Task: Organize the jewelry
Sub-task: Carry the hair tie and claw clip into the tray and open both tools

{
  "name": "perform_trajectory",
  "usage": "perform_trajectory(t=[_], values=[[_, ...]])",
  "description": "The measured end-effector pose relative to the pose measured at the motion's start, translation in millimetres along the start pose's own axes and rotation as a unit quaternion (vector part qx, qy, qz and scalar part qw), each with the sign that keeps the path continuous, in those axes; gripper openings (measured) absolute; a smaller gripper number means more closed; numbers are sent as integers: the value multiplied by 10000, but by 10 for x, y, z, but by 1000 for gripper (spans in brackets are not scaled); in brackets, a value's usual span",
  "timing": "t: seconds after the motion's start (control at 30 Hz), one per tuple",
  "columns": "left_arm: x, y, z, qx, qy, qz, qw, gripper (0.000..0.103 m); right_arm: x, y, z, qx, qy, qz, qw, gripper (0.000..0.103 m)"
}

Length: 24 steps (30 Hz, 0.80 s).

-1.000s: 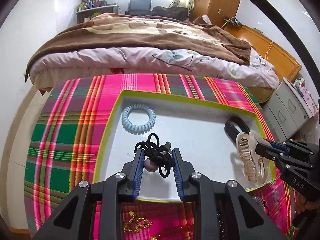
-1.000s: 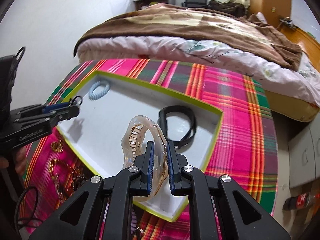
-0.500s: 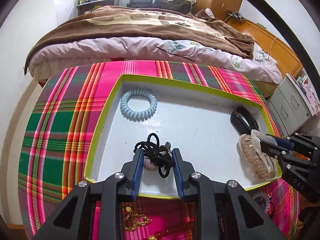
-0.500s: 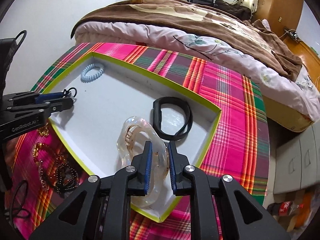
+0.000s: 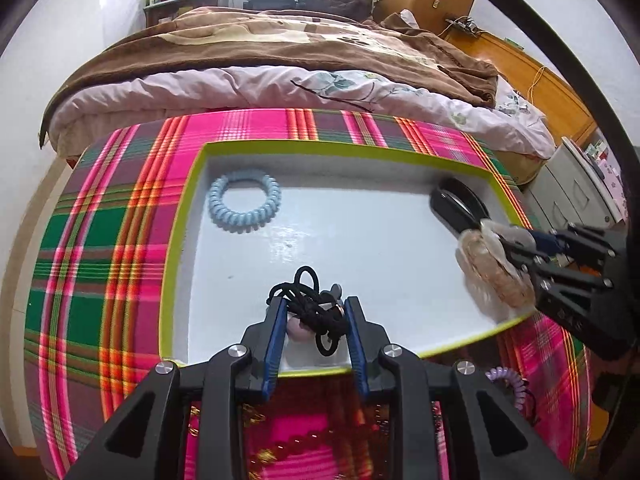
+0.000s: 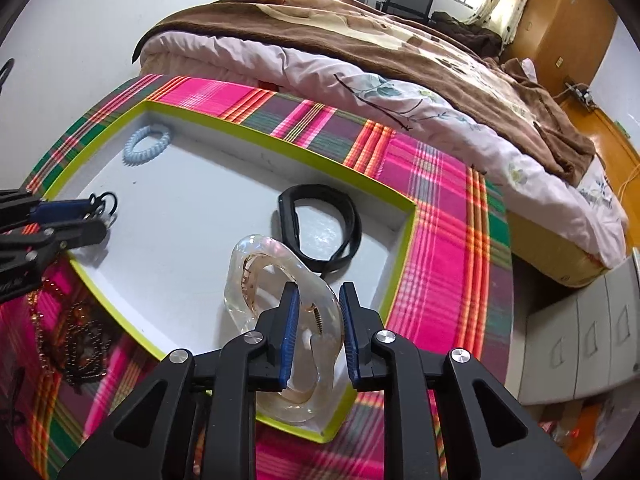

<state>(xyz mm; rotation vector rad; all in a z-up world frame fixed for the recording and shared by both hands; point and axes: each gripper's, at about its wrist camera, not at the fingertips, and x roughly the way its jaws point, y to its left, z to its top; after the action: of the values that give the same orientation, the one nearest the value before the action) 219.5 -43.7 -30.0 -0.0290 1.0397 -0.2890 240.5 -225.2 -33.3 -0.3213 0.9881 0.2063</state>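
A white tray with a lime-green rim (image 5: 180,216) (image 6: 256,132) lies on a plaid cloth. My left gripper (image 5: 314,312) is shut on a tangle of black hair ties (image 5: 312,308) with a pale bead, just over the tray's near edge. My right gripper (image 6: 318,300) has parted from the clear hair claw clip (image 6: 260,276), which rests in the tray's near right corner; its jaws stand apart around the clip. The clip also shows in the left wrist view (image 5: 492,268). A blue spiral hair tie (image 5: 244,200) (image 6: 146,144) and a black band (image 6: 320,228) (image 5: 458,204) lie in the tray.
Gold and red chains (image 5: 280,452) and a purple spiral tie (image 5: 508,380) lie on the cloth in front of the tray. Dark bead chains (image 6: 84,340) lie at left. A bed (image 5: 280,60) stands behind the table, a grey drawer unit (image 6: 580,344) at right.
The right gripper lowered the claw clip into the tray corner and its jaws have opened wider. The left gripper moved slightly forward over the tray edge, still holding the black ties.
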Motion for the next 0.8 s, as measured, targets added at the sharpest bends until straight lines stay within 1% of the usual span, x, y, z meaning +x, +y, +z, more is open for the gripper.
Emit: perform_trajectory(t=[0.1, 0.17, 0.23, 0.27, 0.37, 0.43, 0.5, 0.57, 0.63, 0.8], values=[[4, -31, 2, 32, -11, 2, 10000, 29, 3, 20, 9, -123, 15, -76, 9999, 20], [14, -22, 6, 11, -5, 102, 9999, 32, -5, 38, 5, -189, -3, -128, 9997, 22], [31, -6, 21, 20, 3, 269, 9996, 48, -10, 41, -2, -182, -25, -143, 9997, 22], [25, 4, 17, 9, -6, 307, 9995, 49, -13, 35, -3, -154, -31, -131, 9998, 22], [5, 36, 16, -14, -8, 267, 9996, 50, -18, 25, -3, -86, -50, -118, 9999, 23], [-3, 38, 12, -12, -5, 311, 9995, 55, -36, 16, -5, -36, -89, -137, 9999, 26], [-16, 46, 10, -15, -20, 301, 9995, 57, -63, 7, -5, 17, -152, -109, 9998, 38], [-39, 48, 8, -24, -42, 306, 9995, 60, -95, -4, -4, 70, -189, 29, 9998, 46], [-70, 47, 4, -32, -66, 329, 9994, 64, -142, -2, 0, 114, -269, 24, 9996, 47], [-188, 29, -9, 13, -188, 386, 9991, 66, -242, 26, 0, 162, -384, 31, 9991, 48]])
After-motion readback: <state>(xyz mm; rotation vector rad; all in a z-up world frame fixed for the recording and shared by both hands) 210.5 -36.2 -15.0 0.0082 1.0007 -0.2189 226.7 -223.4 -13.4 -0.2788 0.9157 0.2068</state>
